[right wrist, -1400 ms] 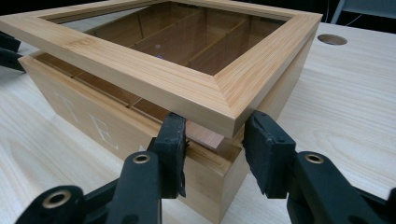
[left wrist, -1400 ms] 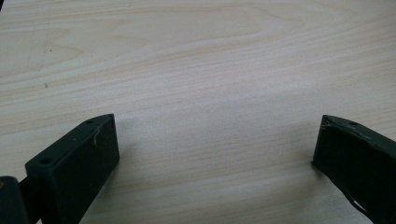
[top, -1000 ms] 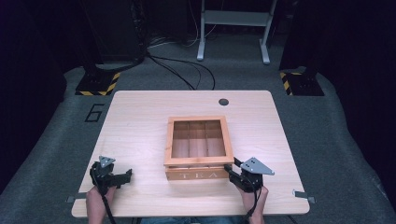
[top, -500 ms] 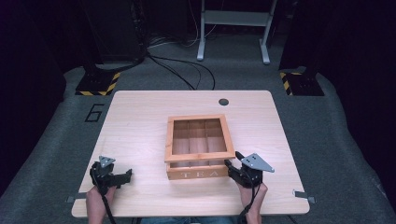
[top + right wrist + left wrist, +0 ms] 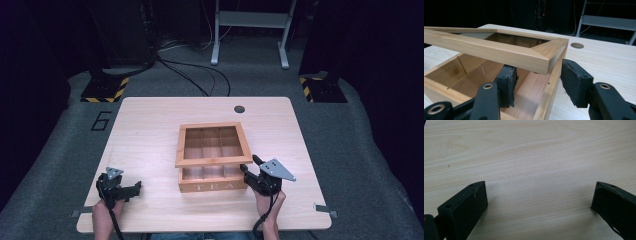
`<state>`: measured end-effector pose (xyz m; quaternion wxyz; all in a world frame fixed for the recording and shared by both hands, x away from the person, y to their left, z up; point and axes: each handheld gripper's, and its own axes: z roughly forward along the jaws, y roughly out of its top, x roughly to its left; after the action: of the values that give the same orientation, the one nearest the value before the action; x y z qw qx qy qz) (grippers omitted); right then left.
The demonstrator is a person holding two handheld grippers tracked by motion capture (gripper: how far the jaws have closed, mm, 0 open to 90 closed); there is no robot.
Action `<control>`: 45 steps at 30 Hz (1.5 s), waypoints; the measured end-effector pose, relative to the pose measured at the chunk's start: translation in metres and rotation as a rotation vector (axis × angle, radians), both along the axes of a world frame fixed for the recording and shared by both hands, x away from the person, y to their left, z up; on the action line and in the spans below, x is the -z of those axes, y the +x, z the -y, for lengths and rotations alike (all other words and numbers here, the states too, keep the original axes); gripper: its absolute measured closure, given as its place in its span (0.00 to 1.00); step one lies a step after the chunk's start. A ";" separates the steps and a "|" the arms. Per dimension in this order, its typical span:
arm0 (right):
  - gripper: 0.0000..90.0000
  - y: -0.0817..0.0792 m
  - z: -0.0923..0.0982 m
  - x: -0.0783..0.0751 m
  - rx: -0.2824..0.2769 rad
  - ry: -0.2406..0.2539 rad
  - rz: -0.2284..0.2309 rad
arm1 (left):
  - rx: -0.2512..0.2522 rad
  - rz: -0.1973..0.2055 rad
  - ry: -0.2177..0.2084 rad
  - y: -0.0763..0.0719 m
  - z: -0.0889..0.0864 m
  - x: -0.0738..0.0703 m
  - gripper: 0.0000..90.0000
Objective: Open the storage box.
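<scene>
While right tongs (image 5: 248, 170) straddle the box (image 5: 212, 186) wall, jaws just opening, unclamped, lid (image 5: 213, 144) ajar. Front reads "TEA". Left tongs (image 5: 134, 188) open, well apart.

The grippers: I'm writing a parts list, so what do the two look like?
Both the left gripper and the right gripper are black, each topped by a grey three-cornered plate and trailing a black cable. The right gripper's jaws carry rough, dark pads and show brass-coloured rivets. The person's forearms are bare.
</scene>
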<state>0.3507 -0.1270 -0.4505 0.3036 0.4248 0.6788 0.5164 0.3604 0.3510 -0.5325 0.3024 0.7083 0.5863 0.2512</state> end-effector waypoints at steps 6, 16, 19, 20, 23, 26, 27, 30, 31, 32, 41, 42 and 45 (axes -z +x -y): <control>0.52 0.007 -0.006 -0.006 -0.005 -0.013 0.013 | 0.003 -0.006 0.000 0.000 0.000 0.000 0.00; 0.53 0.014 -0.008 -0.018 0.016 -0.004 0.055 | 0.003 -0.005 -0.001 0.000 0.000 0.000 0.00; 0.56 0.016 -0.009 -0.022 0.026 -0.012 0.065 | 0.003 -0.005 -0.001 0.000 0.000 0.000 0.00; 0.56 0.016 -0.009 -0.023 0.028 -0.008 0.066 | 0.003 -0.004 -0.001 0.000 0.000 0.000 0.00; 0.57 0.019 -0.009 -0.026 0.029 -0.008 0.076 | 0.003 -0.004 -0.001 0.000 0.000 0.000 0.00; 0.58 0.020 -0.010 -0.028 0.038 -0.005 0.079 | 0.003 -0.004 -0.001 0.000 0.000 0.000 0.00; 0.58 0.021 -0.010 -0.029 0.037 -0.003 0.082 | 0.003 -0.004 -0.001 0.000 0.000 0.000 0.00; 0.62 0.024 -0.009 -0.033 0.044 0.012 0.089 | 0.003 -0.006 -0.002 0.000 0.000 0.000 0.00; 0.63 0.026 -0.008 -0.035 0.041 0.019 0.092 | 0.002 -0.006 -0.002 -0.001 0.000 0.000 0.00; 0.63 0.026 -0.008 -0.035 0.041 0.019 0.092 | 0.002 -0.006 -0.002 0.000 0.000 0.000 0.00; 0.69 0.032 -0.007 -0.042 0.054 0.034 0.099 | 0.003 -0.006 -0.002 -0.001 0.000 0.000 0.00; 0.69 0.033 -0.007 -0.043 0.054 0.034 0.099 | 0.003 -0.007 -0.001 -0.001 0.000 0.000 0.00; 0.69 0.033 -0.007 -0.044 0.056 0.034 0.097 | 0.003 -0.006 -0.001 -0.001 0.000 0.000 0.00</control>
<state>0.3839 -0.1198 -0.4069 0.3431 0.4232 0.6424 0.5390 0.3598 0.3512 -0.5321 0.3014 0.7098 0.5864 0.2481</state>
